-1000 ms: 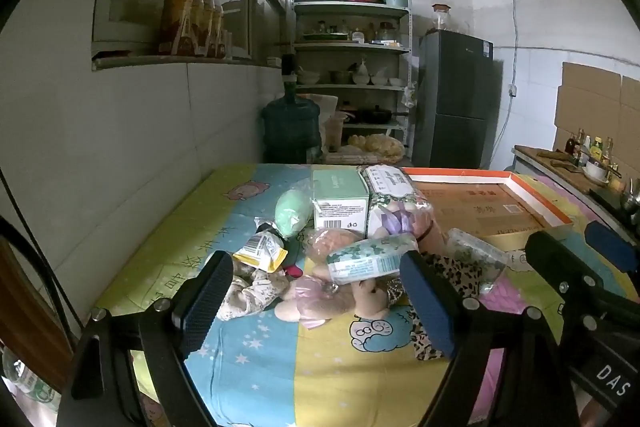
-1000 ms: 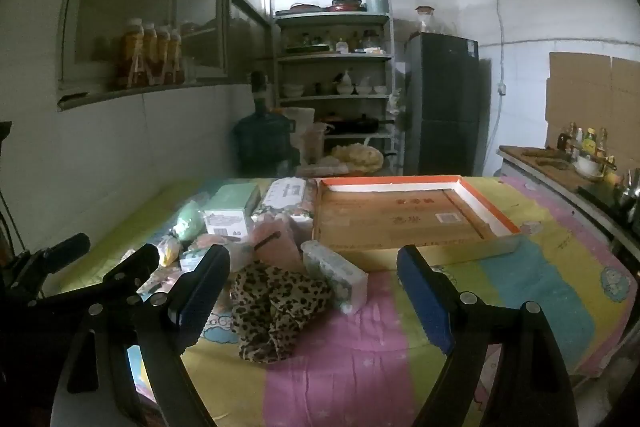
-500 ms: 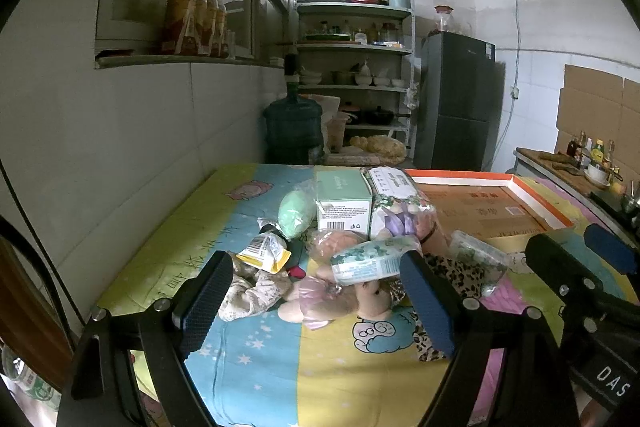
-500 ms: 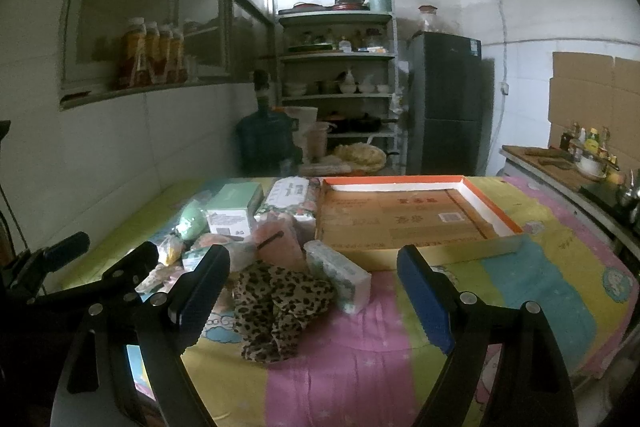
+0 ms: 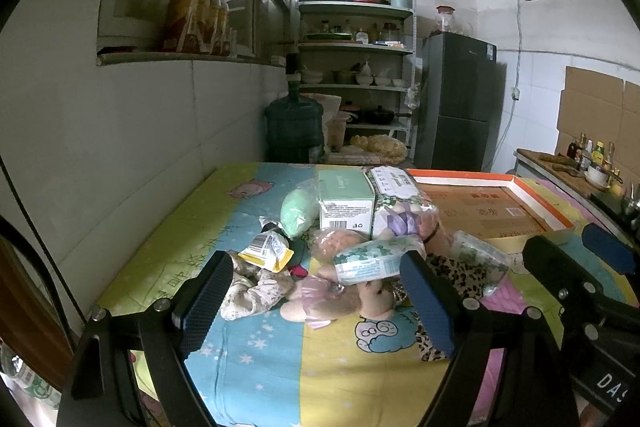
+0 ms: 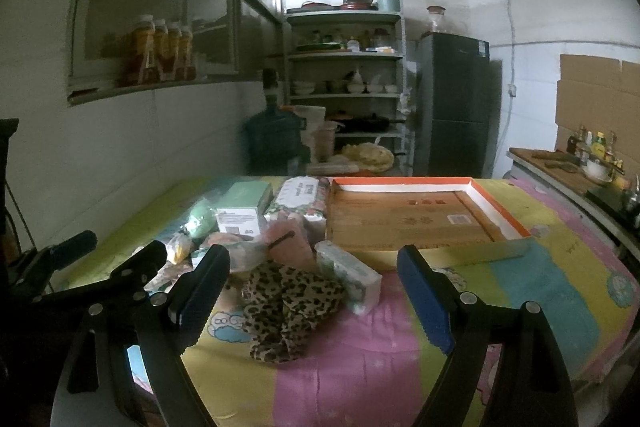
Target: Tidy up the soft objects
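We can read only "DAS" on the right gripper seen from the left wrist; the print on the green box and wipes pack is too small. Both our grippers, left and right, gape wide and hold nothing above the soft pile beside the tray on the patterned cloth. The left view alone shows the yellow packet clearly; the right view shows the whole leopard cloth.

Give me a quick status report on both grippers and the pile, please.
Left gripper open, empty, short of soft pile. Right gripper open, facing leopard-print cloth. Tray empty.
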### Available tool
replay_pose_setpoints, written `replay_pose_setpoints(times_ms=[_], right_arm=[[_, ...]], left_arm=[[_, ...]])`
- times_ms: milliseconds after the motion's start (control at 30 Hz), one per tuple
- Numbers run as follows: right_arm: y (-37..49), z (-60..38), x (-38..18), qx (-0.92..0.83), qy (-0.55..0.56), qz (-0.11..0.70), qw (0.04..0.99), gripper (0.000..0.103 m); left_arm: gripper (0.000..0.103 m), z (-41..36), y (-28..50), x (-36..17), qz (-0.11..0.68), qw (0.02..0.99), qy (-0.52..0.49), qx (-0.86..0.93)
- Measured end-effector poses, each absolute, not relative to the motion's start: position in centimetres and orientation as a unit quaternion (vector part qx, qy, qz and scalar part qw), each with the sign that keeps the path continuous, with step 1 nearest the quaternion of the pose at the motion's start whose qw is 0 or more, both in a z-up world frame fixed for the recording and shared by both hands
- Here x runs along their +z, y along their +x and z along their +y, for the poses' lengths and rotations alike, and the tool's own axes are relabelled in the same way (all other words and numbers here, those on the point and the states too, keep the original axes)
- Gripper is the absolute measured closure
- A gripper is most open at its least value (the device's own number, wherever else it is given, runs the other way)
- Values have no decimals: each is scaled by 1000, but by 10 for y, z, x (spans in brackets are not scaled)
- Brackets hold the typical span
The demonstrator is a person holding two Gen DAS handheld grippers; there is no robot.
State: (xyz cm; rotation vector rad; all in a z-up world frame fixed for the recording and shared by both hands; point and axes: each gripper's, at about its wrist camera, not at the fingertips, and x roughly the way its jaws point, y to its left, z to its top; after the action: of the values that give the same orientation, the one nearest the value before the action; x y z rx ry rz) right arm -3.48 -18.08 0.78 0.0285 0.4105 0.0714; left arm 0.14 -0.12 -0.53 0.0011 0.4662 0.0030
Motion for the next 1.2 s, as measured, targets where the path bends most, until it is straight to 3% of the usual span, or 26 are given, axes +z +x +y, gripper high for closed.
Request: replay_pose_setpoints(times_ms=[1200], right_arm=[[-36,-176,5,39,18,209,977,16]], left_arm=[[17,0,2,-6,232,973,-1,1]])
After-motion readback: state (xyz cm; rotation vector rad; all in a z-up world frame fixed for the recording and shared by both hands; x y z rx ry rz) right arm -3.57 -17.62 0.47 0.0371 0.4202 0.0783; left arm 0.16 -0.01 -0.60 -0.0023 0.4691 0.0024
